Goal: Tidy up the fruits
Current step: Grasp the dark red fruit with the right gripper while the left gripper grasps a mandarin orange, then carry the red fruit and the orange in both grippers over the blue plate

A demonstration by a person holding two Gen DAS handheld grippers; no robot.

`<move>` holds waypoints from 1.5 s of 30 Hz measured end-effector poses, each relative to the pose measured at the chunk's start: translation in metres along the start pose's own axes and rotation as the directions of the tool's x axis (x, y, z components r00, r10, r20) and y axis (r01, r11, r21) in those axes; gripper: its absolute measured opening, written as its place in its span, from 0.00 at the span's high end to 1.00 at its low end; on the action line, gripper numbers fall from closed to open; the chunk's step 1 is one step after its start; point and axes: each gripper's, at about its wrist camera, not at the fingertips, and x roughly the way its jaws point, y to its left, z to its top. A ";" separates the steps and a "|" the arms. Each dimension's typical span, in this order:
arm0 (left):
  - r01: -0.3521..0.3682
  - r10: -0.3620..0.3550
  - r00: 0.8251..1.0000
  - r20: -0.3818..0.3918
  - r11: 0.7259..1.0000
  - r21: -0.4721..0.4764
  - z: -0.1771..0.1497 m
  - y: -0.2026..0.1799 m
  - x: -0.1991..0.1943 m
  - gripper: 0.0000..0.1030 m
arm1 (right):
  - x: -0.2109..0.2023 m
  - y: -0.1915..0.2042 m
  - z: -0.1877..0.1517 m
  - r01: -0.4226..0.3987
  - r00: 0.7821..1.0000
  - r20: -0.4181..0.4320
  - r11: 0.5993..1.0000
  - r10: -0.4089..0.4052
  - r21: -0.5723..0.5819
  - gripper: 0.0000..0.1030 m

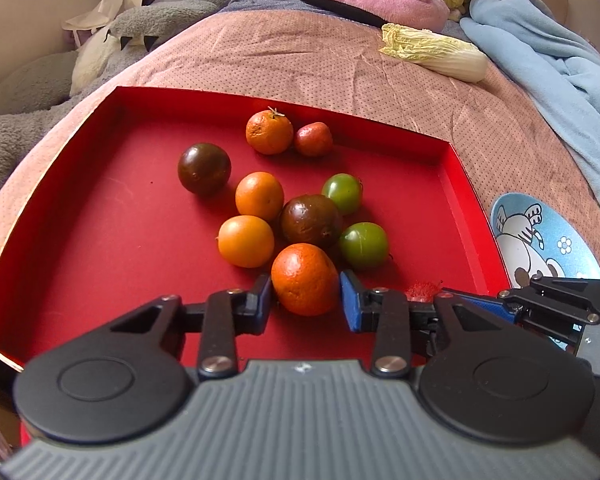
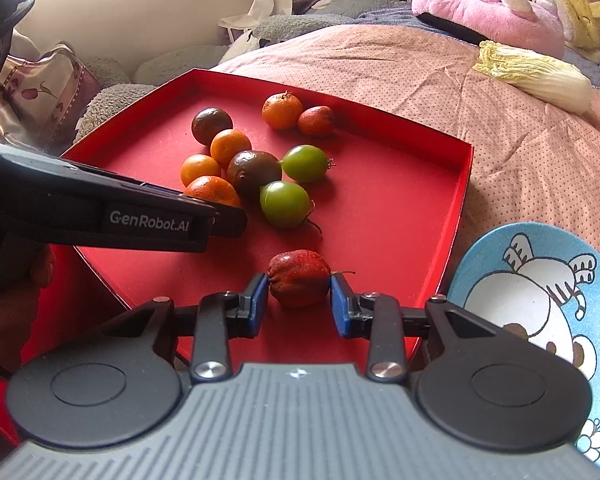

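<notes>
Two grippers, each clamped on one fruit in the red tray.

Left wrist view: the left gripper has its blue pads pressed against a large orange at the near end of the fruit cluster. Right wrist view: the right gripper pinches a red fruit near the tray's front edge, beside the blue plate.

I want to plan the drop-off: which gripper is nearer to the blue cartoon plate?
Right. The right gripper, shut on a red fruit, is beside the plate; the left gripper grips an orange farther away.
</notes>
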 end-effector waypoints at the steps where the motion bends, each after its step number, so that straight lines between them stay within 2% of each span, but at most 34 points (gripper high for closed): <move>1: -0.005 0.005 1.000 0.001 1.000 0.000 0.000 0.000 -0.001 0.62 | 0.000 0.000 0.000 0.000 1.000 0.002 1.000 0.000 0.000 0.62; 28: -0.073 0.070 0.996 0.060 0.997 0.037 -0.006 -0.006 -0.034 0.62 | -0.051 0.006 -0.001 -0.020 0.995 0.101 1.000 0.019 0.004 0.62; 45: -0.045 0.037 0.997 0.074 0.994 0.098 -0.002 -0.044 -0.038 0.62 | -0.087 -0.022 -0.021 0.009 0.987 0.159 0.997 -0.021 0.078 0.62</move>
